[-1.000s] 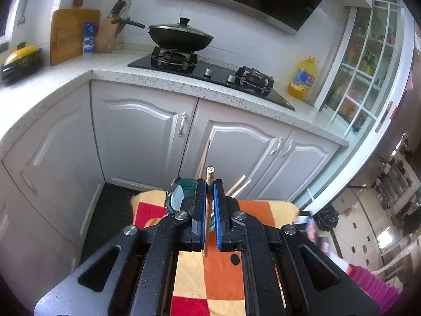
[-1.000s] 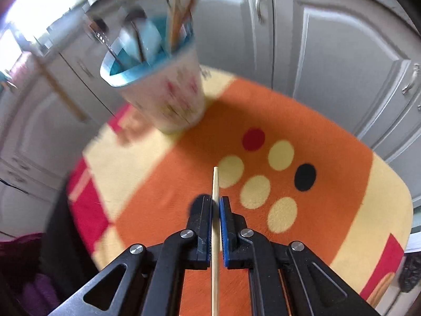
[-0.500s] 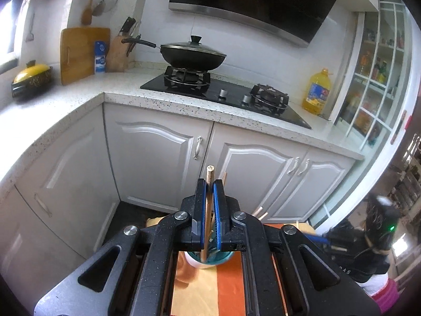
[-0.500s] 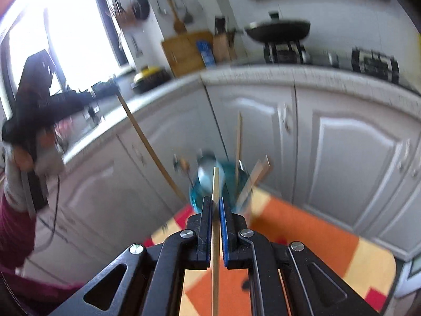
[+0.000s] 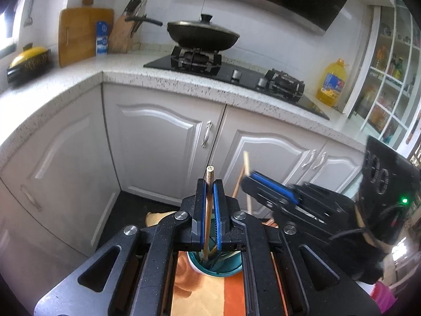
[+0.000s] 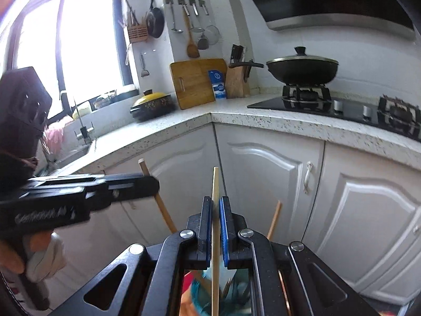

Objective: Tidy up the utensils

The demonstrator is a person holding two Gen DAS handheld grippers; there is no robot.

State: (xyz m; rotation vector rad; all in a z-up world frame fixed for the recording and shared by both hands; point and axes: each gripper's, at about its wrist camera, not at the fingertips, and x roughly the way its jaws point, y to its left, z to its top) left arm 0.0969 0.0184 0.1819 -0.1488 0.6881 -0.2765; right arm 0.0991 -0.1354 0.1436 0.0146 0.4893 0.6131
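My left gripper is shut on a brown wooden chopstick, which stands upright with its lower end inside the teal-rimmed cup just below the jaws. My right gripper is shut on a pale chopstick that also runs down toward the cup, blurred beneath it. The two grippers sit close together over the cup. In the left wrist view the right gripper comes in from the right. In the right wrist view the left gripper reaches in from the left. More sticks lean in the cup.
The cup stands on an orange and yellow patterned cloth. Behind it are white cabinet doors under a speckled counter. On the counter are a hob with a lidded wok, an oil bottle and a cutting board.
The right gripper has lifted its pale chopstick off the cloth and tipped up, ending above the cup beside the left gripper. The left gripper has moved in over the cup with its chopstick.
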